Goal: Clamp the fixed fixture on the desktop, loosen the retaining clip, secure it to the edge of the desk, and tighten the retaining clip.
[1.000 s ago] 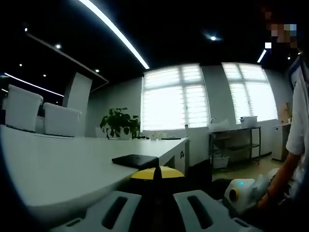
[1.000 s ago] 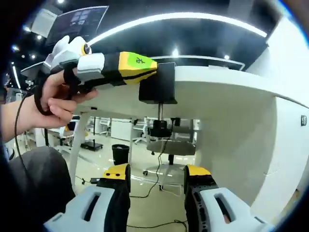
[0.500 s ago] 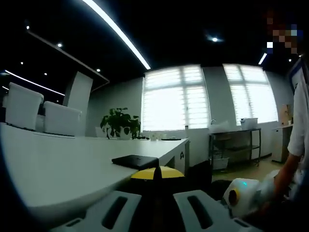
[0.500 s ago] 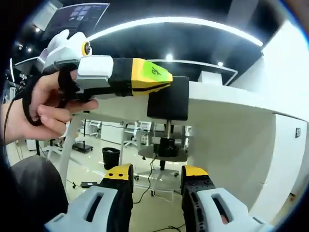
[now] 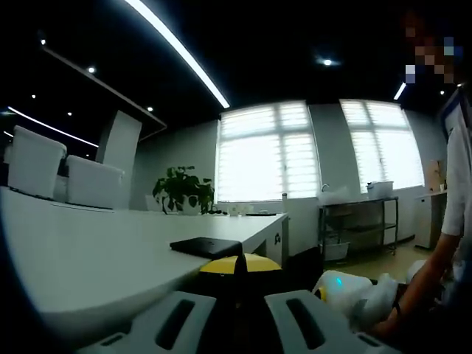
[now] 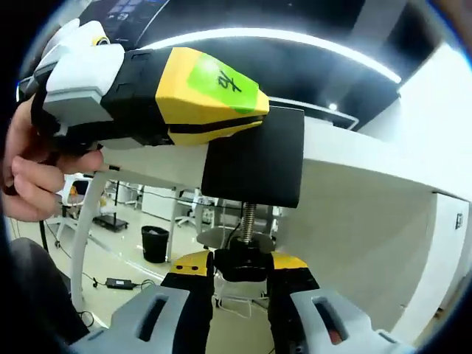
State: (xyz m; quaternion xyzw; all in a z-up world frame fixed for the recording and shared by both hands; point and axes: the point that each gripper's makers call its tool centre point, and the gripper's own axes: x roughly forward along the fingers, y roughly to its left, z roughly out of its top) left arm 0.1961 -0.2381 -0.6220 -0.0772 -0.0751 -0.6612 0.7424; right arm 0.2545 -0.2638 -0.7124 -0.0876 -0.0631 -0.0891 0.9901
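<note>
The black clamp fixture (image 6: pixel 254 158) sits on the edge of the white desk (image 6: pixel 354 199). Its top plate (image 5: pixel 206 245) lies flat on the desktop (image 5: pixel 110 251). My left gripper (image 5: pixel 240 265) is shut on the fixture; from the right gripper view its yellow and black body (image 6: pixel 184 96) reaches in from the left, held by a hand (image 6: pixel 33 169). Under the desk edge a threaded screw (image 6: pixel 247 220) runs down to a black knob (image 6: pixel 242 262). My right gripper (image 6: pixel 242 267) is shut on that knob, one yellow tip on each side. The right gripper's white body (image 5: pixel 343 289) shows low right.
A potted plant (image 5: pixel 183 190) stands at the desk's far end and white chairs (image 5: pixel 66 177) line its left side. A metal shelf cart (image 5: pixel 361 221) stands by the windows. Under the desk are a bin (image 6: pixel 156 243), a desk leg (image 6: pixel 85 228) and cables on the floor.
The right gripper has moved up and in under the fixture and its jaws have narrowed onto the knob. The left gripper holds still on the fixture.
</note>
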